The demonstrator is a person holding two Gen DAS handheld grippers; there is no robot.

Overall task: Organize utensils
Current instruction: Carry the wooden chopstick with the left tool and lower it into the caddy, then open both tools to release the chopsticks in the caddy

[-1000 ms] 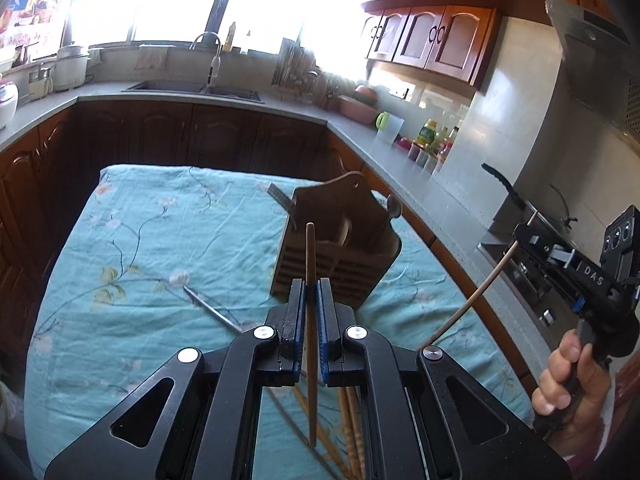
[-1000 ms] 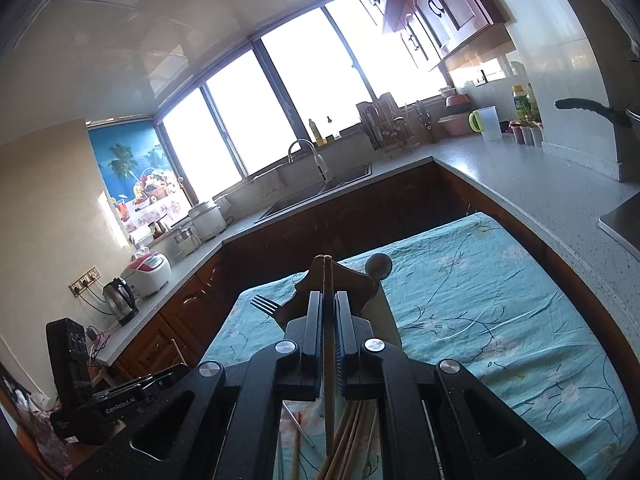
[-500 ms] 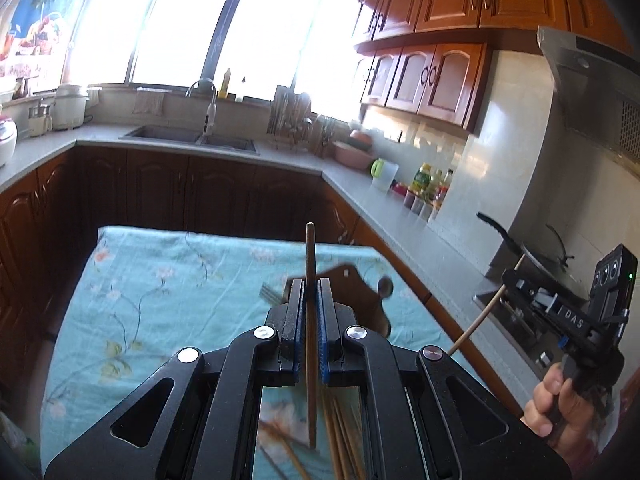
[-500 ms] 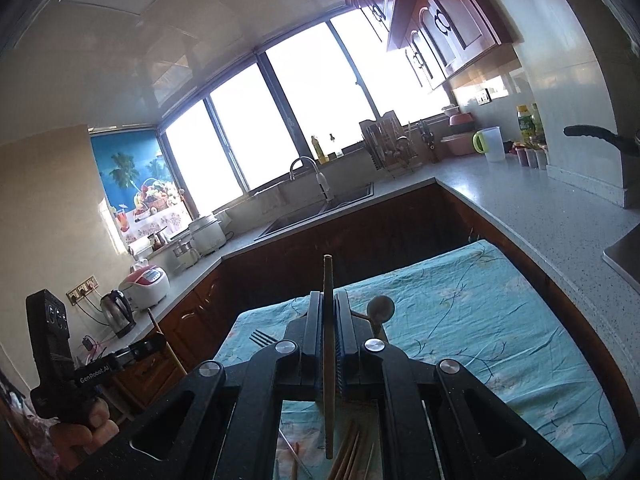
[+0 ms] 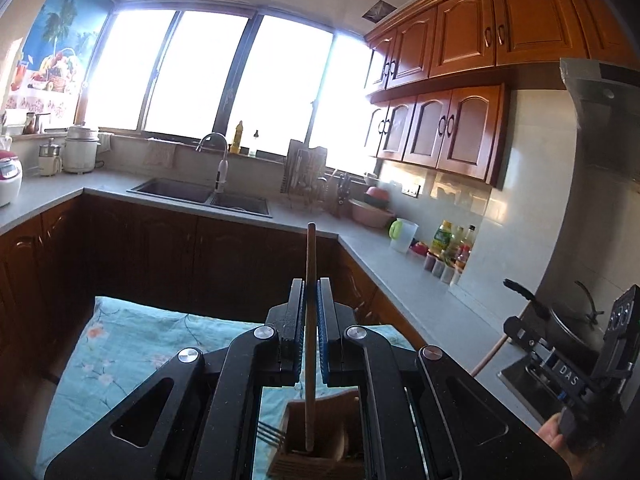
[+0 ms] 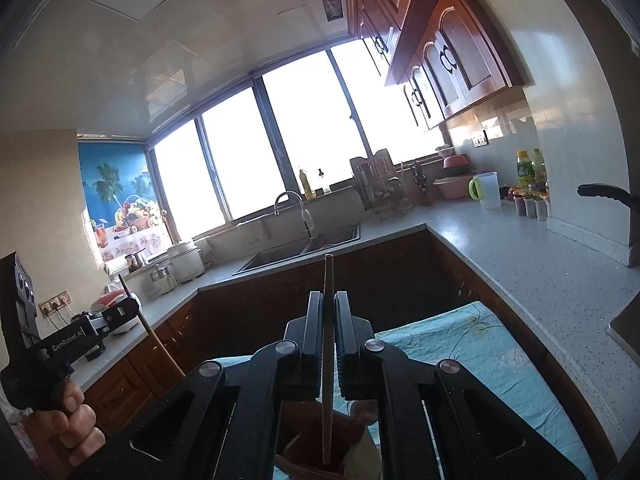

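My left gripper is shut on a wooden chopstick that stands upright between its pads. Its lower end hangs over the wooden utensil holder, where a fork pokes out at the left. My right gripper is shut on a second chopstick, also upright, its lower end above the same holder. Each gripper shows in the other's view: the right one at the right edge, the left one at the left, each in a hand.
The holder stands on a table under a teal floral cloth. Dark wood cabinets and a grey counter ring the table, with a sink, dish rack, bottles and a pan on the stove.
Both grippers rose and tilted upward with their chopsticks. The table and holder dropped to the bottom of both views, and the loose chopsticks on the cloth went out of sight.
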